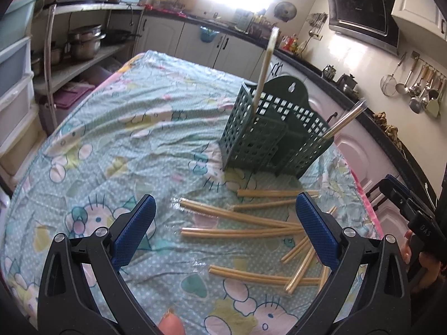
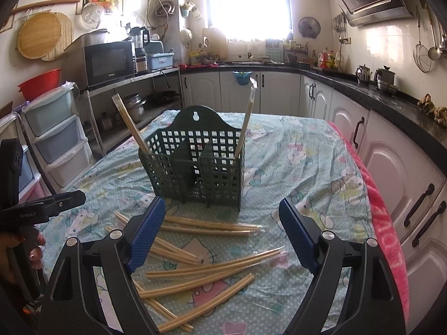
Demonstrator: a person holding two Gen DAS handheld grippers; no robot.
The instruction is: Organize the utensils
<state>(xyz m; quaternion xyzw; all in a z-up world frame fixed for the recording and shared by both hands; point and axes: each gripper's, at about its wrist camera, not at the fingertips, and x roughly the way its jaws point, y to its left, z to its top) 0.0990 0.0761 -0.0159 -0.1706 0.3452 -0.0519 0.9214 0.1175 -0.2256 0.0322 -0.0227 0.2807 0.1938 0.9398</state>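
Observation:
A dark green slotted utensil holder point(image 1: 268, 136) point(image 2: 195, 164) stands on the table with one wrapped chopstick pair point(image 1: 265, 64) point(image 2: 247, 117) leaning in one end compartment and another point(image 1: 346, 118) point(image 2: 128, 121) in the other. Several wrapped chopstick pairs point(image 1: 240, 233) point(image 2: 212, 268) lie scattered on the cloth in front of it. My left gripper point(image 1: 225, 229) is open above the scattered pairs, holding nothing. My right gripper point(image 2: 220, 234) is open too, also over the pairs, with nothing between its fingers. Each gripper shows at the edge of the other's view.
The table wears a pale green cartoon-print cloth point(image 1: 117, 128) with a pink towel point(image 2: 388, 240) along its right edge. White kitchen cabinets point(image 2: 391, 167) run close on the right; a metal rack with pots point(image 1: 83, 42) and plastic drawers point(image 2: 56, 136) stand to the left.

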